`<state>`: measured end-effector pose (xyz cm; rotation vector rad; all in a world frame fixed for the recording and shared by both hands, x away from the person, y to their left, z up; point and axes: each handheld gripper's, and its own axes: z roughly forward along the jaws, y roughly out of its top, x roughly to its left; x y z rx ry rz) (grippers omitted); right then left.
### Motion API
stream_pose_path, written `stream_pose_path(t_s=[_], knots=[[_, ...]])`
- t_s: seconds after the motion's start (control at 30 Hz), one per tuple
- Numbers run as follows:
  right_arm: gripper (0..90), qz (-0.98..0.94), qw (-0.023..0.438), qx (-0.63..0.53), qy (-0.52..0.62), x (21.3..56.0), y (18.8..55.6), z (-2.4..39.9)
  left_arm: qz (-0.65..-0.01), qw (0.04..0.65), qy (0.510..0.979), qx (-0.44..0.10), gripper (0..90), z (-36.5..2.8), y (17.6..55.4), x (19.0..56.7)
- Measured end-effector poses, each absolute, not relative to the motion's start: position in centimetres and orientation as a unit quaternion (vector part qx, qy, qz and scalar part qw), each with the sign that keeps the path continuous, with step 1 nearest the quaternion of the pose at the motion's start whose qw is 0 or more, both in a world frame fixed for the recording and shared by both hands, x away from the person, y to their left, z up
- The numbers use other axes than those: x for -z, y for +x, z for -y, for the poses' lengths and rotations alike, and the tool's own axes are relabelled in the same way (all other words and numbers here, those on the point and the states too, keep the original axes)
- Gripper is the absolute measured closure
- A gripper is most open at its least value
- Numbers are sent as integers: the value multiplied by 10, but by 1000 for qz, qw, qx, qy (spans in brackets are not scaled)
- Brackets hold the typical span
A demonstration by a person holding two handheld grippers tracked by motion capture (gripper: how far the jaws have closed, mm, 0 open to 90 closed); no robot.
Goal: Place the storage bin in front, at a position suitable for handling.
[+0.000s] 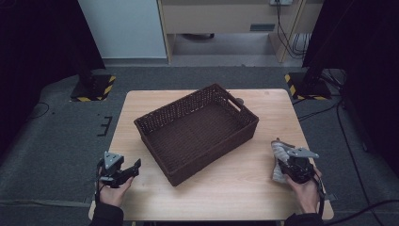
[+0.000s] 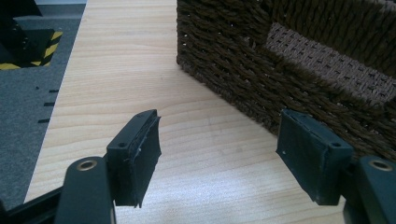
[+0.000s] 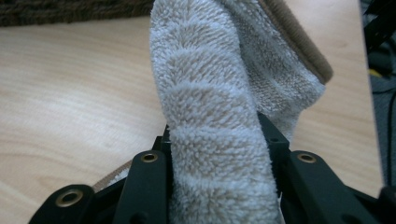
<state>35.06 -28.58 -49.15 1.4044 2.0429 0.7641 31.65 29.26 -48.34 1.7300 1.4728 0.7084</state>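
A fluffy grey-white towel (image 3: 219, 116) with a tan trim is clamped between the jaws of the right gripper (image 3: 219, 154), bulging up through the middle of the right gripper view; in the high view it sits at the lower right of the table (image 1: 235, 188), partly hidden by that gripper (image 1: 291, 162), so its full shape is hard to judge. A dark woven basket (image 1: 197, 129) stands at the table's centre. At the lower left, the left gripper (image 1: 123, 172) has its jaws apart over bare wood, the basket wall (image 2: 261, 60) just beside one jaw.
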Motion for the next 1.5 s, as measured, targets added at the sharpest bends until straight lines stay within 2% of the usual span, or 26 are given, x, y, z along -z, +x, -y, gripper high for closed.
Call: stream_pose_path(t_s=[0.1, 0.23, 0.33, 0.5, 0.63, 0.77, 1.1, 1.33, 1.43, 1.5], knots=[[631, -752, 282, -288, 521, 492, 357, 290, -574, 375, 674, -277, 287, -292, 317, 483], [594, -758, 245, -278, 536, 507, 371, 293, -573, 382, 669, -279, 288, -292, 317, 482], [533, -757, 242, -286, 535, 511, 372, 294, -573, 390, 665, -278, 293, -293, 317, 480], [346, -755, 246, -290, 534, 507, 371, 289, -566, 411, 657, -281, 302, -292, 315, 472], [278, -745, 263, -316, 526, 494, 365, 286, -557, 435, 649, -283, 309, -290, 313, 459], [277, -739, 273, -344, 511, 483, 362, 282, -547, 455, 643, -282, 328, -280, 314, 447], [292, -726, 264, -403, 490, 454, 365, 270, -529, 471, 650, -276, 360, -248, 324, 438], [324, -715, 278, -426, 480, 438, 379, 260, -532, 445, 662, -284, 377, -227, 335, 445], [332, -714, 280, -430, 477, 433, 387, 255, -538, 422, 670, -289, 412, -224, 339, 449], [333, -714, 282, -431, 473, 431, 392, 251, -541, 428, 665, -287, 424, -225, 341, 452]])
